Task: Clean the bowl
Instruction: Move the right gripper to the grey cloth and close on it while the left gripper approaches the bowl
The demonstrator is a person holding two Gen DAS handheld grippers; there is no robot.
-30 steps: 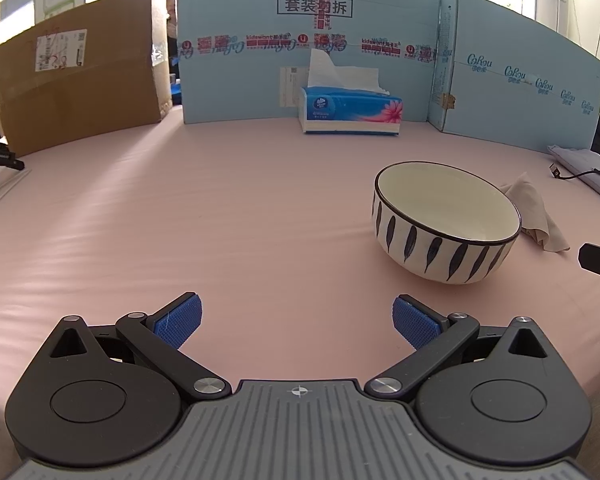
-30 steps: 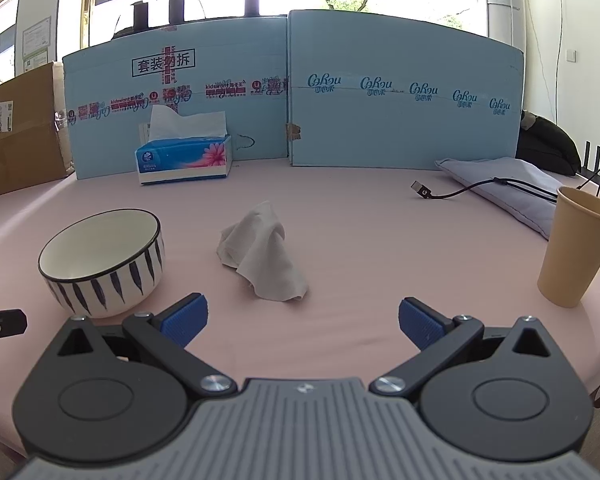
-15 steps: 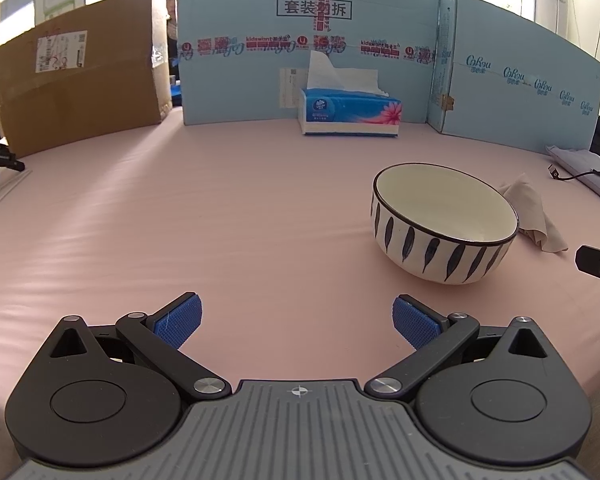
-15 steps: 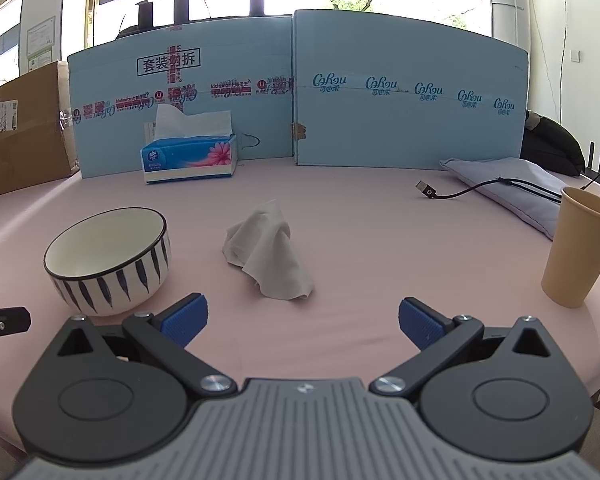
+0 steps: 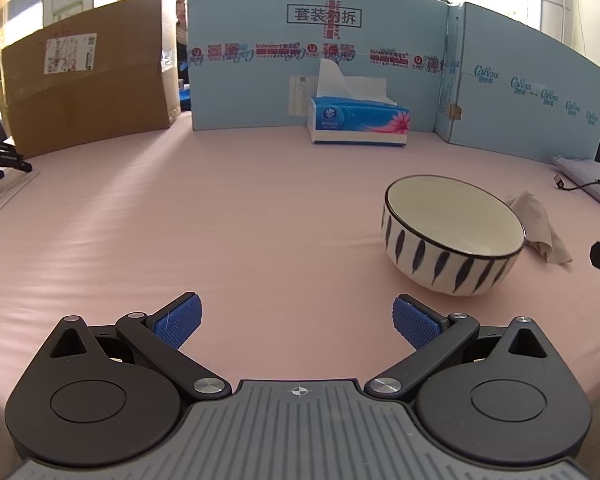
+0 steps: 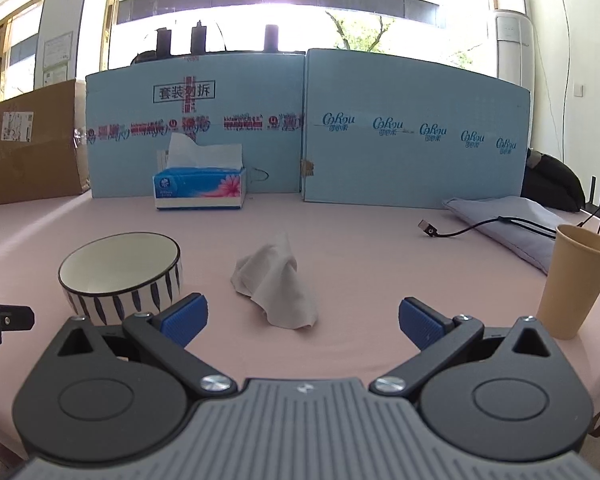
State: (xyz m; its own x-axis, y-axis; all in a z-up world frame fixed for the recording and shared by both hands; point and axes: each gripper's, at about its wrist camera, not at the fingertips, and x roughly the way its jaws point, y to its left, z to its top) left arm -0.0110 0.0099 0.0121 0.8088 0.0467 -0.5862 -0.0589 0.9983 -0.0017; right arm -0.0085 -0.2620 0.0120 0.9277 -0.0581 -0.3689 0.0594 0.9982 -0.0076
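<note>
- Left wrist view: the left gripper [image 5: 296,322] hovers low over a pink tablecloth [image 5: 180,232], its blue-padded fingers [image 5: 178,320] spread wide with nothing between them. The bowl [image 5: 452,236], white with dark blue leaf strokes and a dark rim, stands upright ahead and to the right, apart from the gripper. A crumpled beige cloth [image 5: 538,228] lies just behind the bowl on its right. A tissue box [image 5: 358,124] sits at the far edge before a light blue cardboard screen [image 5: 380,76], with a brown cardboard box [image 5: 88,84] to the left
- Right wrist view: the right gripper [image 6: 302,322] is likewise spread and empty, facing the cloth [image 6: 278,290], which lies on the table just ahead between its fingers. The bowl [image 6: 120,274] stands to the left, near the cloth. A tan paper cup [image 6: 574,280] stands upright at right, and a USB cable [image 6: 460,232] trails from a grey pouch [image 6: 504,220] behind it
</note>
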